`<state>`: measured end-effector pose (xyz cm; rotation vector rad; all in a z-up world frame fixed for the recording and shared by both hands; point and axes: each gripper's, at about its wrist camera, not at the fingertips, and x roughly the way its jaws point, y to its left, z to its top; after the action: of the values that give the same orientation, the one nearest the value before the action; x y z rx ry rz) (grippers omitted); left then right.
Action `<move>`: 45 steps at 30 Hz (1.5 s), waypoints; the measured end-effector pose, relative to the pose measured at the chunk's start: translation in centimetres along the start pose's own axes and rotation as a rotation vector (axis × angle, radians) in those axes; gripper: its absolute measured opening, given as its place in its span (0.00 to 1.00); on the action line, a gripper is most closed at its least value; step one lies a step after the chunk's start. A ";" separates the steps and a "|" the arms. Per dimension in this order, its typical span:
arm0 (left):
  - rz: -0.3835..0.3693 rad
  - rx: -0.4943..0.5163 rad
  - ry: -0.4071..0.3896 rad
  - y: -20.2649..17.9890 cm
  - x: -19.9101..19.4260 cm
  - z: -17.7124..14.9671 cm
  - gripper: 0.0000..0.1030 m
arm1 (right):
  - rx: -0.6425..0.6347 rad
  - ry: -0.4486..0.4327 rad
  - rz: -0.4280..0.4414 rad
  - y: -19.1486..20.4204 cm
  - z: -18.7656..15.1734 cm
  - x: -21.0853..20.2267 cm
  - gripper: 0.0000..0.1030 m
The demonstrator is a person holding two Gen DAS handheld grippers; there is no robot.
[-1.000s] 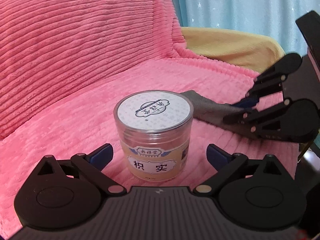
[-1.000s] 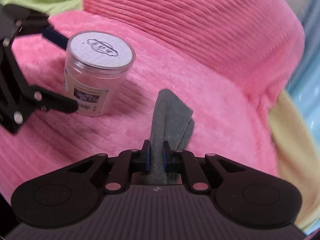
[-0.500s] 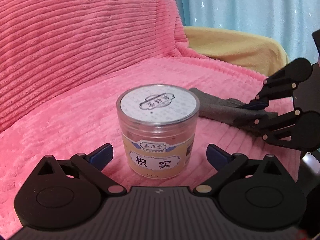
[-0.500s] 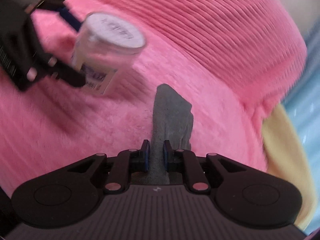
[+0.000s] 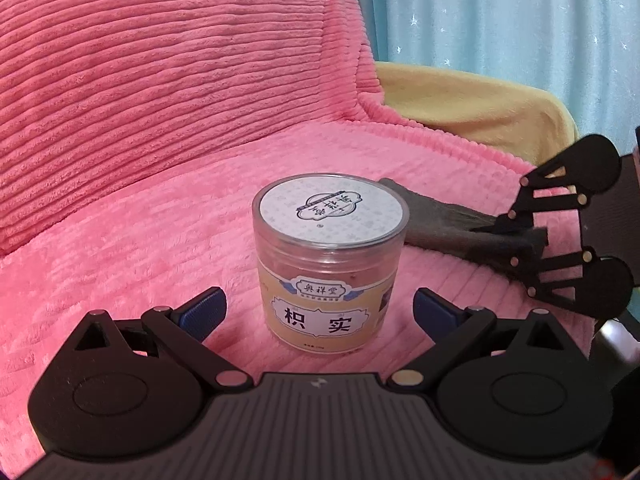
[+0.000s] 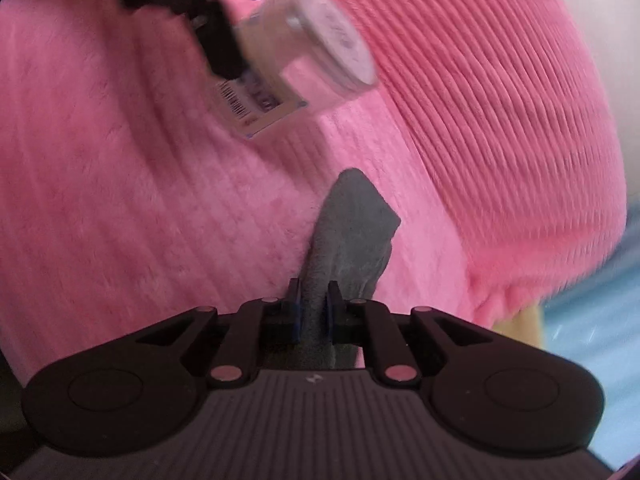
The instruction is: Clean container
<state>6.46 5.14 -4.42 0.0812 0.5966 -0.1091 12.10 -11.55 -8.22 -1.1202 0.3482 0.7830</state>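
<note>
Pink ribbed blanket [image 5: 168, 128]: covers seat and backrest; everything sits on it.

Left gripper [image 5: 320, 312]: fingers spread wide, blue pads [image 5: 202, 312] either side of the jar, not touching it.

Jar [image 5: 330, 264]: clear plastic container, upright on the blanket between the left gripper's fingers; white printed lid, cream label with Chinese characters. In the right wrist view it appears blurred [image 6: 296, 60], barcode side showing.

Grey cloth [image 5: 452, 222]: lies on the blanket just right of and behind the jar; near end pinched.

Right gripper [image 6: 312, 312]: fingers pressed together on the cloth's near end; also seen at the left view's right edge [image 5: 516, 236].

Yellow cover [image 5: 460, 108]: behind the blanket.

Blue star-print curtain [image 5: 500, 20]: background.
</note>
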 end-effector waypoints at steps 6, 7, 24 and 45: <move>-0.001 0.010 0.012 -0.3 -0.5 0.1 0.98 | 0.232 0.040 0.030 -1.9 1.1 -1.1 0.12; 0.002 0.010 0.010 -0.4 -0.8 0.1 0.98 | 0.257 0.043 0.030 -2.1 1.2 -1.4 0.12; -0.021 -0.012 0.009 -2.4 -5.0 -0.3 0.99 | 1.034 -0.033 -0.015 -1.4 -0.2 -11.7 0.09; 0.045 0.024 0.101 -5.0 -5.3 -1.9 0.99 | 1.342 0.128 -0.040 1.6 -3.1 -10.6 0.10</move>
<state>0.42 0.81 -3.20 0.1238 0.6939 -0.0685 4.10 -18.05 -4.07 0.0968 0.7915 0.2827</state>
